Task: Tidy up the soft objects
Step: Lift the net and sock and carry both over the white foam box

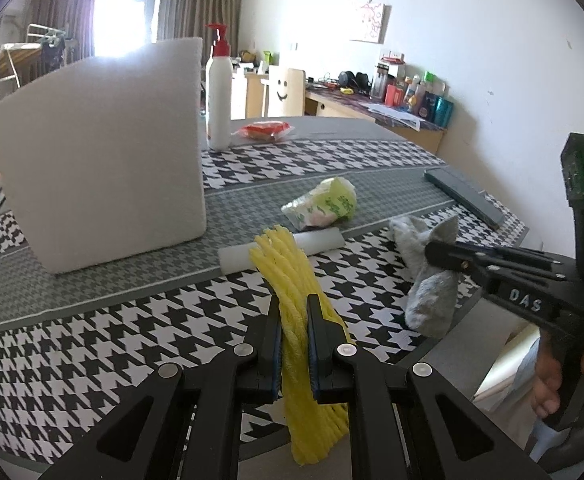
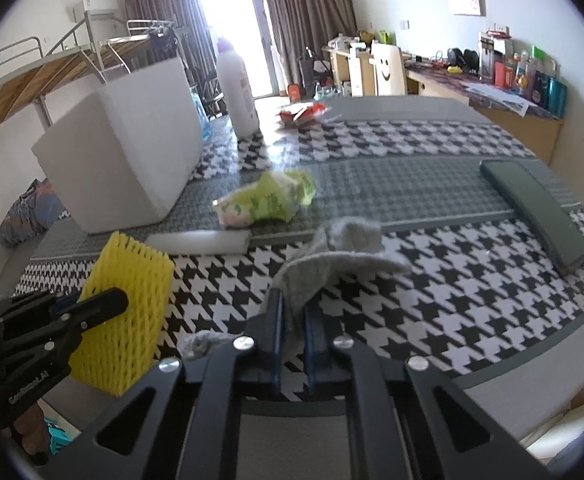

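A yellow foam net sleeve is pinched flat between the pads of my left gripper, which is shut on it just above the houndstooth tablecloth. From the right wrist view the sleeve shows its broad meshed side, with the left gripper clamped across it. My right gripper is shut on a crumpled grey cloth. The cloth's far end trails on the table. In the left wrist view the grey cloth hangs on both sides of the right gripper, at the table's right front.
A big white foam block stands at the left. A white foam roll and a green plastic bag lie mid-table. A dark green pad lies at the right edge. A pump bottle and red packet sit behind.
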Tool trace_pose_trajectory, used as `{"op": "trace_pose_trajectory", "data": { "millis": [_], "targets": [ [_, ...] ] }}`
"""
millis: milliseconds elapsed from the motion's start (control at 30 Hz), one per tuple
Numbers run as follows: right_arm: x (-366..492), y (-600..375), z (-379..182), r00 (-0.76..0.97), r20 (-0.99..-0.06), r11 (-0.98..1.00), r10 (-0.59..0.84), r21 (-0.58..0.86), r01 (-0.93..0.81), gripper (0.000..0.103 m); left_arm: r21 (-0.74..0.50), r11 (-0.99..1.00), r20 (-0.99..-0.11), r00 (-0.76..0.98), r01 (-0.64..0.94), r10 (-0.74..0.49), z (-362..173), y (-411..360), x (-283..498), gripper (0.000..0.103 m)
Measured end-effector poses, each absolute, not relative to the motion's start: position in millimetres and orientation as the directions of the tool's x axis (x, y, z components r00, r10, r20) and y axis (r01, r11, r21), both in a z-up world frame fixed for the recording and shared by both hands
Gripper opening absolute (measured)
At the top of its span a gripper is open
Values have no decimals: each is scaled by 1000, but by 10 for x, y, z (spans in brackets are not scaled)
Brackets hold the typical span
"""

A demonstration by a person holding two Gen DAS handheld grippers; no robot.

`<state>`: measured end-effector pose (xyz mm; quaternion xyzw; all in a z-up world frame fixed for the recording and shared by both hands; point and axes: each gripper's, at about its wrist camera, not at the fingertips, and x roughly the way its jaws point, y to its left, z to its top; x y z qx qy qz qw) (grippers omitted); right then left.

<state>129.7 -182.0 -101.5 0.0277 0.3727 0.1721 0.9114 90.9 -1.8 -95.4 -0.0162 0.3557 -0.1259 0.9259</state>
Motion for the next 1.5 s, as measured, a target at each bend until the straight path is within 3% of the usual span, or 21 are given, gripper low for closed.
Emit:
{"op": "trace_pose_trajectory", "data": {
  "millis": [1500],
  "targets": [
    [1361, -1654, -365, 746, -543, 917, 385, 132, -377, 12, -30, 978, -533, 824, 207, -191, -322, 138, 981, 11]
  ]
}}
